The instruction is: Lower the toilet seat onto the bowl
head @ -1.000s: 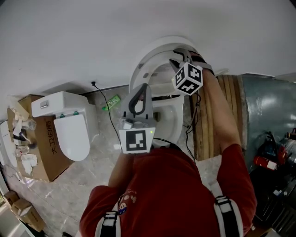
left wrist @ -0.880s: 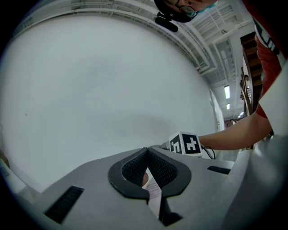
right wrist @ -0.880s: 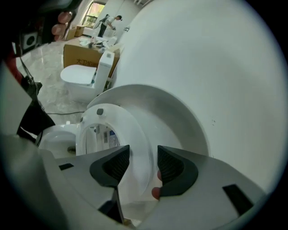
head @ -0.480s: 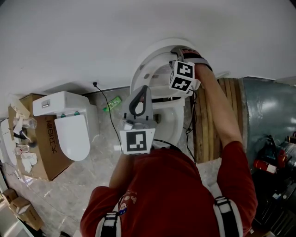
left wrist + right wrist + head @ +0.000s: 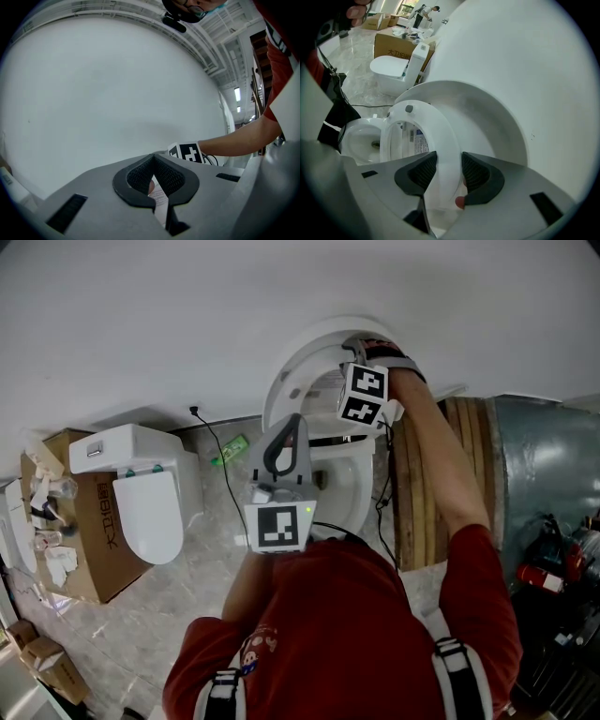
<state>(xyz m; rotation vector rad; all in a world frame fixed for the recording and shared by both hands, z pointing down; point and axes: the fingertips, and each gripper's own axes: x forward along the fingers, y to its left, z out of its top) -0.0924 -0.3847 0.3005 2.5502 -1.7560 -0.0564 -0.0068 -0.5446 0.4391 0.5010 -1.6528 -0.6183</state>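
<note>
The white toilet stands against the wall with its lid (image 5: 314,338) upright. Its seat ring (image 5: 436,136) stands tilted a little off the lid (image 5: 492,117), above the bowl (image 5: 358,138). My right gripper (image 5: 445,171) is shut on the seat's upper rim, one pad on each face. In the head view that gripper (image 5: 354,352) reaches to the top of the seat (image 5: 292,390), over the bowl (image 5: 349,479). My left gripper (image 5: 286,420) points up in front of the bowl, shut and empty. Its tips (image 5: 153,157) face the bare wall.
A second white toilet (image 5: 141,493) sits on the floor at left beside a cardboard box (image 5: 84,549). Wooden boards (image 5: 441,474) lean just right of the bowl. A black cable (image 5: 220,474) runs along the marble floor, and a grey metal surface (image 5: 544,456) fills the right.
My right gripper has shifted a little left and toward me with the seat rim in it. The left gripper has stayed put.
</note>
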